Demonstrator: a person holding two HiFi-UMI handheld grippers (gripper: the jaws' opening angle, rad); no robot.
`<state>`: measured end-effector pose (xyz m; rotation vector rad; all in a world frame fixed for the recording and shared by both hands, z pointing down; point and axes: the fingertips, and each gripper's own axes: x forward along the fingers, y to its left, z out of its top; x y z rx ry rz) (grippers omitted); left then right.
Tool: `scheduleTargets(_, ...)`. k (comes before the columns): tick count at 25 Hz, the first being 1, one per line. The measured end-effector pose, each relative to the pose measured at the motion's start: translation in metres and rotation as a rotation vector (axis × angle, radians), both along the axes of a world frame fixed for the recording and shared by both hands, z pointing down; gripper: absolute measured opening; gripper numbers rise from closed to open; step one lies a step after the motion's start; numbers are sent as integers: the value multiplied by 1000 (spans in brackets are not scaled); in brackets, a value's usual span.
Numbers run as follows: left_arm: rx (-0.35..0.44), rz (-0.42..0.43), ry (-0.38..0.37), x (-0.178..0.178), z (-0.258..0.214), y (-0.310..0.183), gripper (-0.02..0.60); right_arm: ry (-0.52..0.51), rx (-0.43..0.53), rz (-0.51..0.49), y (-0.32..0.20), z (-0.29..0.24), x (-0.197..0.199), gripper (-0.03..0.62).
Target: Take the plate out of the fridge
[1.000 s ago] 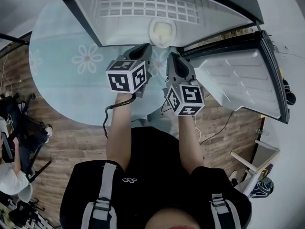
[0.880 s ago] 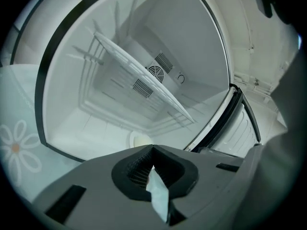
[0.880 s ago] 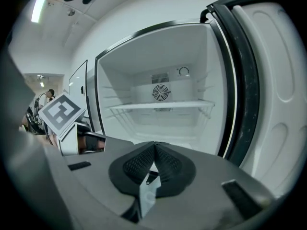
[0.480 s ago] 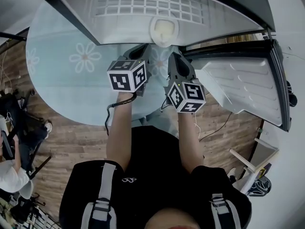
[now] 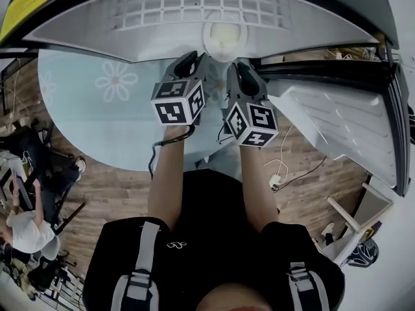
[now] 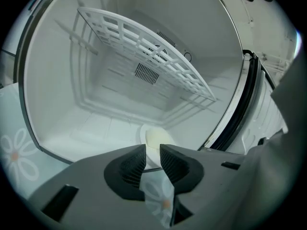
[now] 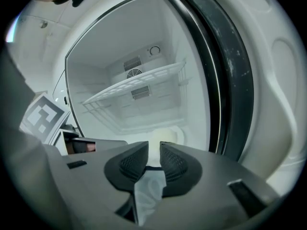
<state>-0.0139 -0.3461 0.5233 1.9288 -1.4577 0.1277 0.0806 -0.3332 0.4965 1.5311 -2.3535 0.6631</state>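
A pale round plate (image 5: 224, 39) lies on the fridge floor (image 6: 96, 128), right at its front edge. In the head view my left gripper (image 5: 192, 60) and right gripper (image 5: 238, 70) point side by side at it, tips just short of the rim. Both have just been opening and now stand open with a narrow gap and nothing between the pads. In the left gripper view the plate (image 6: 154, 140) shows through the gap of the left gripper (image 6: 152, 157). The right gripper view shows the plate (image 7: 165, 137) the same way beyond the right gripper (image 7: 154, 155).
A white wire shelf (image 6: 158, 56) spans the fridge above the plate. The fridge door (image 5: 337, 115) stands open at the right. A light-blue round rug with flowers (image 5: 97, 109) lies on the wooden floor. A person sits at the far left (image 5: 26, 225). Cables (image 5: 279, 173) lie near the door.
Both grippers have sunk and moved closer to the plate at the fridge mouth. The head view now looks deeper into the fridge.
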Motion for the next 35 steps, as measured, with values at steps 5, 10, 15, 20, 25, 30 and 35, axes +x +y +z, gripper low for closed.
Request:
scheduleTargets(5,-16,-14,-7,0,12,-12,104,-18,-18,9,-11,12,-4,127)
scheduleTargets(10,-32,-20,-23,5,22,-22,104,-4,-33,72,-24,24,9,127)
scheduleTargets(15,-45,-54,-18,2,32,-29,104,32,-32,114,-38,29,12,127)
scheduleTargets(20,-39,-43,-51,3,32,-37,104,57,-56,125,-49,45,16,127)
scheduleTargets(25,-43,-42,-63,0,33,-45,135,82,-69,148,-57,52,23,127)
scheduleTargets(30,-66,-39,-49,3,40,-47,143,94,-80,156,-63,57,22,127)
scheduleTargets(35,-62,-20,-62,7,41,-49,143,81,-92,162,-66,64,23,140)
